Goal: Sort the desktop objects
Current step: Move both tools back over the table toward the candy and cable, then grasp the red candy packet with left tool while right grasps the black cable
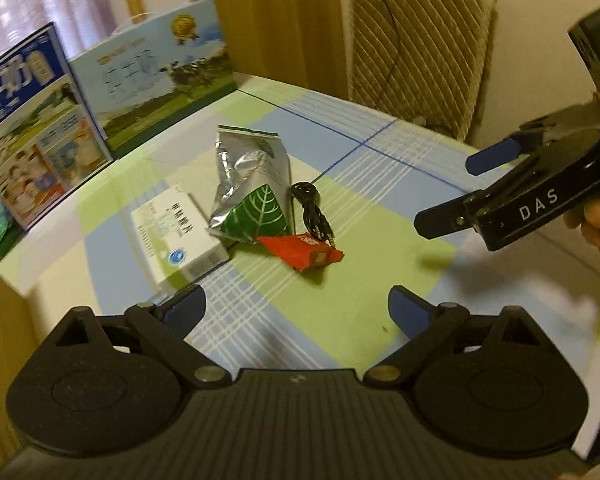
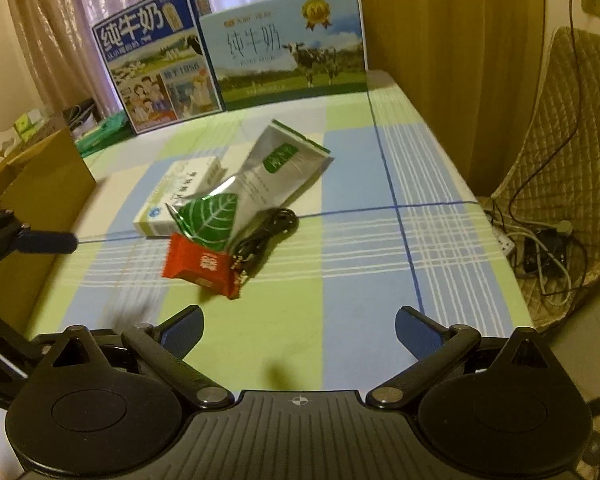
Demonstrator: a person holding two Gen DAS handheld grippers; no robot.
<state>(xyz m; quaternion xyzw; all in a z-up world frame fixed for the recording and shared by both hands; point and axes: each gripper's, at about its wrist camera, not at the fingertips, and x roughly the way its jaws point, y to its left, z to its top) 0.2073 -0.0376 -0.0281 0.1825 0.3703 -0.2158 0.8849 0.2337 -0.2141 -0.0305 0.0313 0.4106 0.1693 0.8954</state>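
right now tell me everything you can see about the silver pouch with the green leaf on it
The silver pouch looks like crinkled foil, with a green panel bearing a white leaf at its near end and a small green label near its far, flat-sealed end. It lies flat on the checked tablecloth, angled away from the cameras. Its leaf end overlaps the white box and meets the red packet; the coiled black cable lies right beside it. Neither pair of tongs touches it.
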